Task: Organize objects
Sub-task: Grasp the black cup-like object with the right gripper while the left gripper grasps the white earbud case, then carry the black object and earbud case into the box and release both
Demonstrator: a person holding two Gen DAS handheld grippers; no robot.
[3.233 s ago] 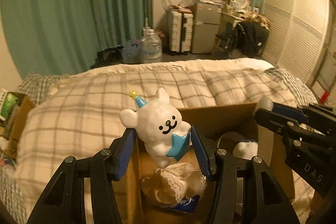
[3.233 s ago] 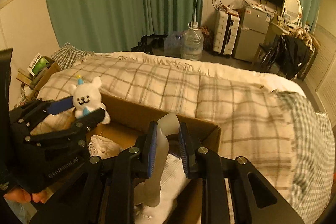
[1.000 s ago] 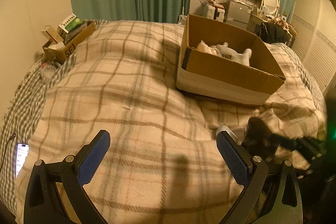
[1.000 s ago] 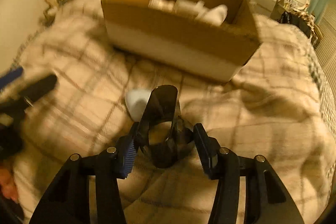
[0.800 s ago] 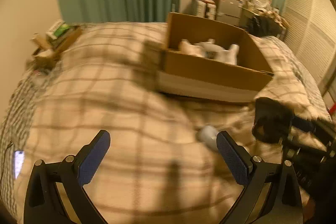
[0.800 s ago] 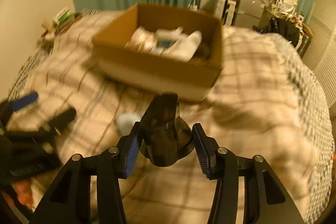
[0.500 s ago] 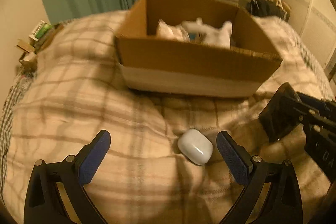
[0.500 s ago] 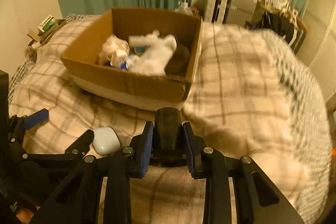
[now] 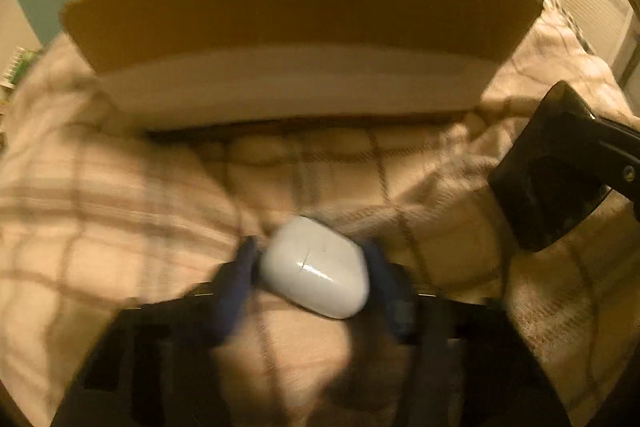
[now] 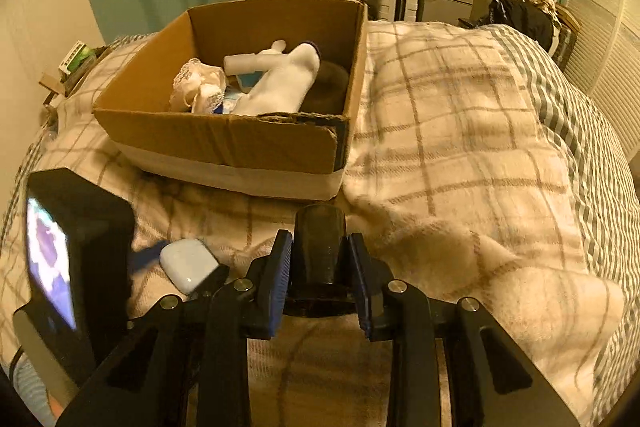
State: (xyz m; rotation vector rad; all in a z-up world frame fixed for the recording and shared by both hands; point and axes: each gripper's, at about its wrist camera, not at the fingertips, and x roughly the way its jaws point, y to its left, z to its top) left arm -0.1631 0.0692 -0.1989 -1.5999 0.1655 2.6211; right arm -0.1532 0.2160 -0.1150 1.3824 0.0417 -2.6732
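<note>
A white earbud case [image 9: 316, 267] lies on the plaid blanket, and my left gripper [image 9: 312, 267] has its blue pads closed against both sides of it. The case also shows in the right wrist view [image 10: 187, 264]. My right gripper [image 10: 320, 267] is shut on a black funnel-shaped object [image 10: 320, 247], also in the left wrist view [image 9: 548, 167], held above the blanket. The cardboard box [image 10: 224, 143] stands just beyond both grippers, holding a white bottle [image 10: 284, 83], a lace cloth [image 10: 196, 87] and other items.
The plaid blanket [image 10: 460, 147] covers the bed, bunched into folds on the right. A small box of items [image 10: 76, 59] sits at the bed's far left. Green curtains, suitcases, a fridge and a TV stand behind.
My left gripper moved forward and down onto the white case and closed from wide open onto it. My right gripper kept its hold on the black object and stayed nearly in place.
</note>
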